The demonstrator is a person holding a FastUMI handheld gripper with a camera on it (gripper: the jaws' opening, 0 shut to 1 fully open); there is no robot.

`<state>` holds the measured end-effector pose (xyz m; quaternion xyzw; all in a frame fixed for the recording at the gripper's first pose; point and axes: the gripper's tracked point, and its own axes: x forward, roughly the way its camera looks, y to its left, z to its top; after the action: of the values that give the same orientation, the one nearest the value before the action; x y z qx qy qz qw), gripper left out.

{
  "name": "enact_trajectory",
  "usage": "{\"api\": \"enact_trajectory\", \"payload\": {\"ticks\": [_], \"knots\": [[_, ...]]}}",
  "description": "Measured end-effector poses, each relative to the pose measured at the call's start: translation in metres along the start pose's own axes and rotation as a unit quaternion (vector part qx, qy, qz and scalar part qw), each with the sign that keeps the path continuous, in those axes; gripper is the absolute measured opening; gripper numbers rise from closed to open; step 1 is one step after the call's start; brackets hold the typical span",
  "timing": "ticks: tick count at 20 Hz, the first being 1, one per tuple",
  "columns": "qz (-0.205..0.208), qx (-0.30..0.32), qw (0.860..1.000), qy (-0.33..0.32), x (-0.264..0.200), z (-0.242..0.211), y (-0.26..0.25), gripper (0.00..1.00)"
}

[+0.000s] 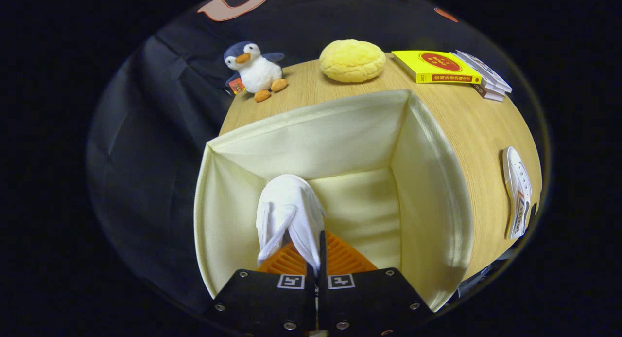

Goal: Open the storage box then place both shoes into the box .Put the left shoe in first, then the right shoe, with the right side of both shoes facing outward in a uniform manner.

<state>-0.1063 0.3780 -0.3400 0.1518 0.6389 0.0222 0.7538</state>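
Gripper view: shoe (290,215) in tool (317,252) (over box (427,191))

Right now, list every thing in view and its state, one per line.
Storage box: open, upright on the table.
Held shoe: pinched in the gripper, lowered inside the box.
Second shoe: on the table beside the box.
Gripper: shut on the held shoe.
Penguin toy: upright.

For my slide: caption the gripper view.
Gripper shut on white shoe inside open cream fabric box; second shoe on table.
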Motion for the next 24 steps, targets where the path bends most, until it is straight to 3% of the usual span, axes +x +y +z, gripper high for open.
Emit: {"api": "enact_trajectory", "payload": {"ticks": [3, 5, 7, 8, 11, 12, 15, 20, 24], "knots": [[0.005, 0.008, 1.0, 0.006, 0.01, -0.003, 0.003, 0.03], [0.039, 0.005, 0.999, 0.017, 0.009, -0.008, 0.01, 0.05], [0.093, -0.002, 0.995, 0.032, -0.003, -0.013, 0.022, 0.14], [0.113, -0.006, 0.993, 0.028, -0.013, -0.01, 0.023, 0.24], [0.177, -0.009, 0.984, 0.018, -0.038, -0.002, 0.026, 0.38], [0.196, -0.012, 0.98, 0.017, -0.048, -0.001, 0.025, 0.47], [0.239, -0.033, 0.97, -0.013, -0.082, 0.012, 0.01, 0.62], [0.248, -0.08, 0.961, -0.093, -0.127, 0.042, -0.041, 0.79], [0.2, -0.079, 0.967, -0.135, -0.13, 0.056, -0.116, 0.87]]}}
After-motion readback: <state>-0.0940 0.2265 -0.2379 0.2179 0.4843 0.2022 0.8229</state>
